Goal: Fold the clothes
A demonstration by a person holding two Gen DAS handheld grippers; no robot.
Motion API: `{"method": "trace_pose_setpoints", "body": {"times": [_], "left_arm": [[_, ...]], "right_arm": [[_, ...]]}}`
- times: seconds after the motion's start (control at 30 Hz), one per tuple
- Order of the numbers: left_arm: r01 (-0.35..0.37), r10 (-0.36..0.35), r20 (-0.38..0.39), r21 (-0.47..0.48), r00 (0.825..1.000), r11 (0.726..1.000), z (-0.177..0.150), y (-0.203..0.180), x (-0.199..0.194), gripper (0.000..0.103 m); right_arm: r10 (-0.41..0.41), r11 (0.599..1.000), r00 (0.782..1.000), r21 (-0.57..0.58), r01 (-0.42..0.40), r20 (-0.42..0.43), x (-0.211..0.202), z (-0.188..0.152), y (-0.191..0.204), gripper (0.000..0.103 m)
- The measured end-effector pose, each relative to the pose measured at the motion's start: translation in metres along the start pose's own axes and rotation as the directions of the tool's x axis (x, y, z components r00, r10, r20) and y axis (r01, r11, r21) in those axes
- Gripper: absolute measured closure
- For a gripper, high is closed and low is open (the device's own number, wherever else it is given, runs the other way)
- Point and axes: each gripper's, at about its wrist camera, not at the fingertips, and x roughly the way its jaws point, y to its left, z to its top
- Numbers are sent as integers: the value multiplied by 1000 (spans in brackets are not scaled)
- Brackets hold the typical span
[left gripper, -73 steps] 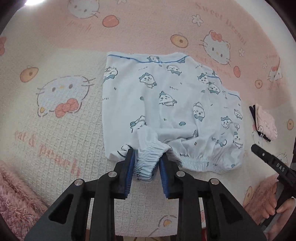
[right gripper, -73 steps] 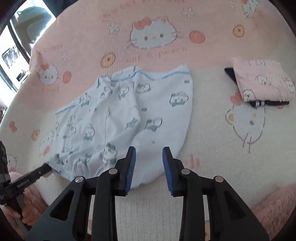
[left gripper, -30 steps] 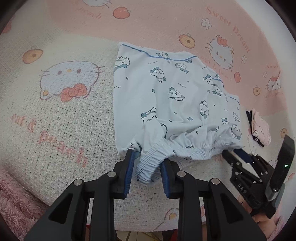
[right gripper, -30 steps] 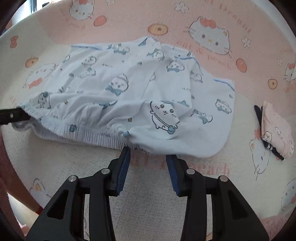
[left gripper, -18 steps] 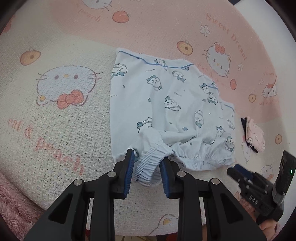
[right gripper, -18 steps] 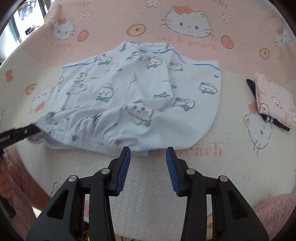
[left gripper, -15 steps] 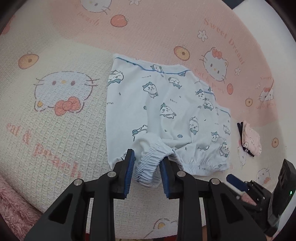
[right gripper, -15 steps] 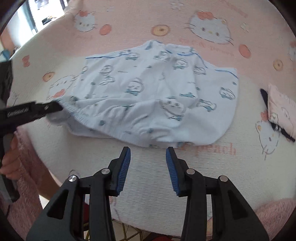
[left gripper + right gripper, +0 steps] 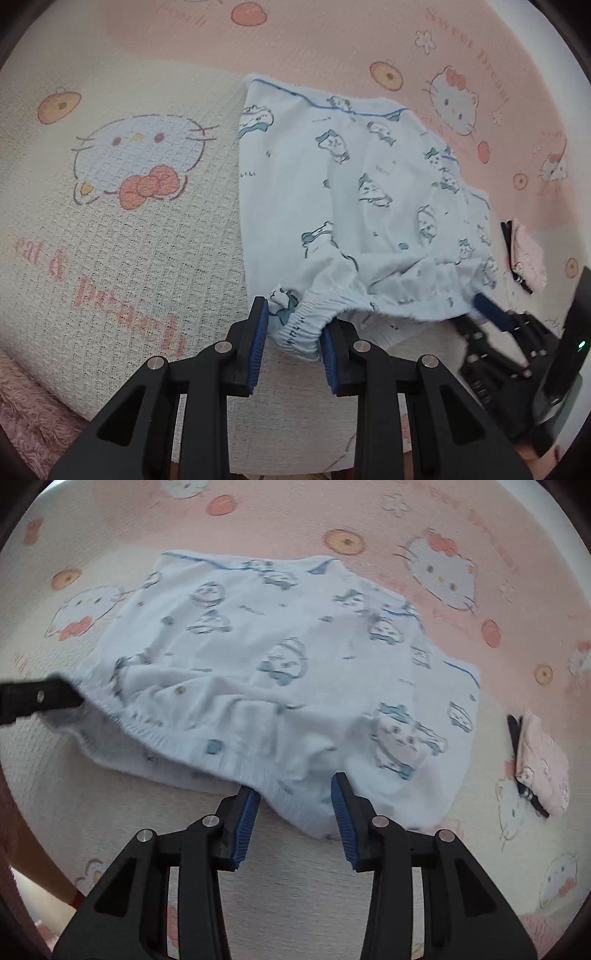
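Note:
Light blue shorts with a cartoon print lie spread on a pink and cream cat-print blanket. My left gripper is shut on the bunched elastic waistband at the near left corner. In the right wrist view that gripper shows as a black finger at the left end of the waistband. My right gripper is open and straddles the near waistband edge of the shorts further right; the cloth lies between its pads. From the left wrist view the right gripper sits at the waistband's right end.
A folded pink garment with a black piece under it lies to the right of the shorts, also seen as the pink garment. A fluffy pink cover lies at the blanket's near edge. A person's arm shows at lower left.
My right gripper has moved in to the waistband, so the cloth edge now lies between its fingers instead of ahead of them. My left gripper keeps its hold on the waistband corner.

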Motion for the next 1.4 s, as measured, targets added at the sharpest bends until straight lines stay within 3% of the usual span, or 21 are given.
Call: {"method": "trace_pose_setpoints", "body": {"times": [0.17,0.33,0.37,0.43,0.53,0.6,0.63,0.8,0.9,1.03,1.1,1.13,1.2,1.23,1.4], "left_arm": [[-8,7,21,25,1000,1000,2,-5,-1,75],[-9,8,29,41,1000,999,3,-14,1,75],[-17,15,30,59,999,998,2,-19,2,75],[-43,44,-3,126,999,991,-2,-29,10,75],[-122,125,-1,225,992,967,-12,-42,15,79],[-115,117,2,219,993,969,-12,-40,9,85],[-101,103,2,204,995,974,-11,-37,4,85],[-23,25,-7,147,1000,989,-2,-25,-18,86],[-51,58,-39,159,998,986,-9,-28,-13,86],[-75,89,-77,164,993,984,-20,-34,-6,84],[-89,103,-77,168,992,982,-22,-35,-6,83],[-92,106,-77,166,991,982,-23,-35,-6,83],[-86,98,-74,151,992,985,-24,-33,-8,82],[-85,96,-72,142,993,986,-24,-32,-8,82],[-84,94,-88,113,992,990,-26,-29,-3,82]], "right_arm": [[-131,982,991,139,129,3,-11,-6,-66,63],[-68,971,997,228,73,-31,-5,-15,-92,57],[-54,970,997,234,63,-46,-3,-16,-92,57],[89,954,989,295,-49,-121,14,-23,-93,58],[179,923,978,363,-130,-105,14,-30,-100,67],[227,909,969,378,-176,-94,11,-29,-103,94],[248,899,965,392,-196,-86,8,-29,-105,96],[301,868,953,421,-263,-26,-27,-34,-115,98],[325,854,945,439,-280,-27,-37,-49,-122,98],[397,820,911,490,-295,-115,-19,-80,-118,97],[426,799,898,509,-319,-107,-17,-83,-117,96],[411,807,907,502,-311,-98,-20,-80,-117,94],[379,822,924,476,-312,-49,-25,-70,-115,75],[362,833,931,461,-307,-35,-24,-65,-113,71],[251,920,963,333,-207,-95,-15,-51,-91,69]]}}
